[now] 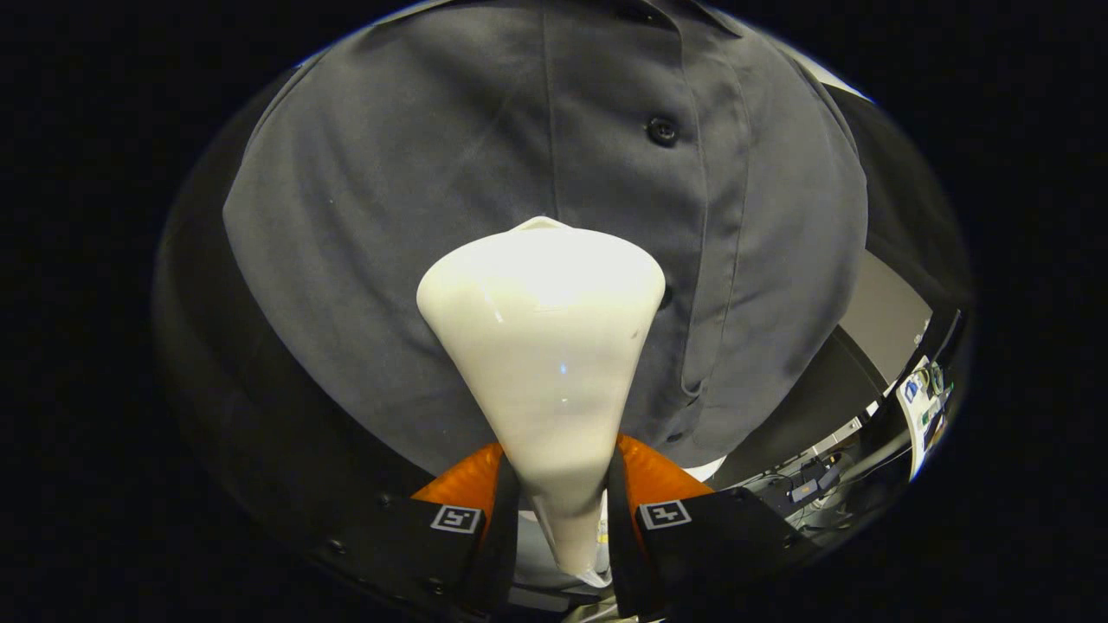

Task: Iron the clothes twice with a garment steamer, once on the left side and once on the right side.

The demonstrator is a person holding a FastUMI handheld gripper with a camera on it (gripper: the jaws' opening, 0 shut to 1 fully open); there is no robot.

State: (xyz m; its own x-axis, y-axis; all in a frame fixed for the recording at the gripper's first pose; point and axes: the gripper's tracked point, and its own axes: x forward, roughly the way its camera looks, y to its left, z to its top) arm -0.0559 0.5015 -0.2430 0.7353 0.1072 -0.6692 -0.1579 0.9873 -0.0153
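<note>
We hold the tongs point(561, 510) clamped on the white cone-shaped plastic garment steamer point(545, 346), its head against the hanging grey buttoned shirt point(433, 173).

The gripper point(561, 497) is clamping the narrow neck of the garment steamer point(541, 329), with both fingers pressing on it. Beyond the fingers and off to their right, past the lower edge of the grey shirt point(389, 216), a pale flat surface point(883, 320) is showing. Whether it is floor or a bench top cannot be told. Closer to the right finger, a darker stretch of ground is carrying a small dark box point(805, 491). Thin cables point(853, 472) are lying just beside the box and trailing away from the gripper. The other items lying there are too small to make out.
</note>
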